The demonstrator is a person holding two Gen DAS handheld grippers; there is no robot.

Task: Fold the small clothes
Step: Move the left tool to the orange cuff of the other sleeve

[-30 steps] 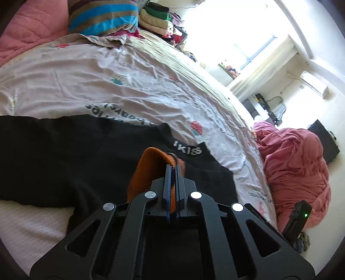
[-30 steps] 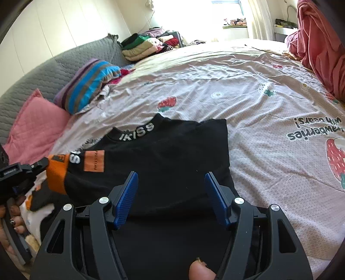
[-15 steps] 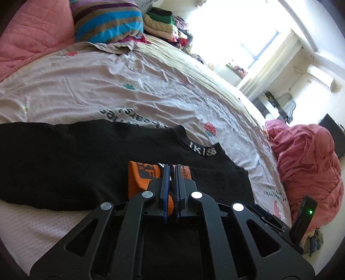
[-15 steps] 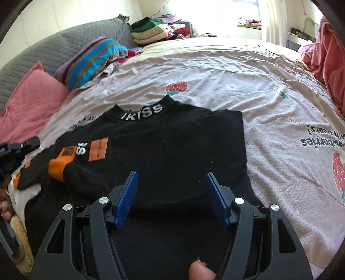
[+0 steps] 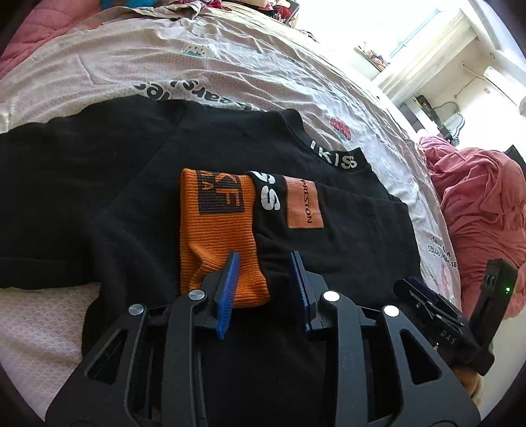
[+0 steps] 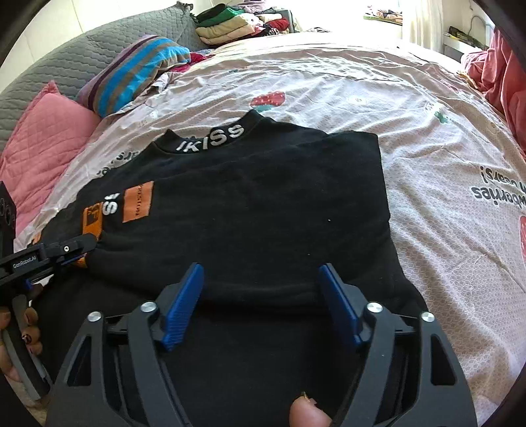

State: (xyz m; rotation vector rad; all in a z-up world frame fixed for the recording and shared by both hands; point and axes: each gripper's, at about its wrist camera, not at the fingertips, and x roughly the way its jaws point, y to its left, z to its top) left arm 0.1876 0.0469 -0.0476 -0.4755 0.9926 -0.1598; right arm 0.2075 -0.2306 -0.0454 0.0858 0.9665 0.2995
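Observation:
A black sweatshirt (image 5: 138, 184) with a white-lettered collar (image 5: 335, 159) lies flat on the bed. Its sleeve is folded across the body, and the orange cuff (image 5: 218, 230) lies on top. My left gripper (image 5: 264, 262) is open, its blue fingers either side of the cuff's near end and not holding it. In the right wrist view the sweatshirt (image 6: 263, 203) fills the middle, with the collar (image 6: 210, 139) at the far side and the orange cuff (image 6: 92, 218) at the left. My right gripper (image 6: 259, 279) is open and empty just above the sweatshirt's near part. The left gripper (image 6: 79, 244) shows at the left edge.
The bed sheet (image 6: 378, 98) is pinkish with strawberry prints. A striped pillow (image 6: 138, 69) and a pink pillow (image 6: 42, 131) lie at the head. A pile of folded clothes (image 6: 236, 23) sits far back. A pink quilt (image 5: 480, 203) is heaped at the right.
My left gripper laid the orange cuff down on the sweatshirt body and opened, letting it go. My right gripper stayed open above the near part of the sweatshirt.

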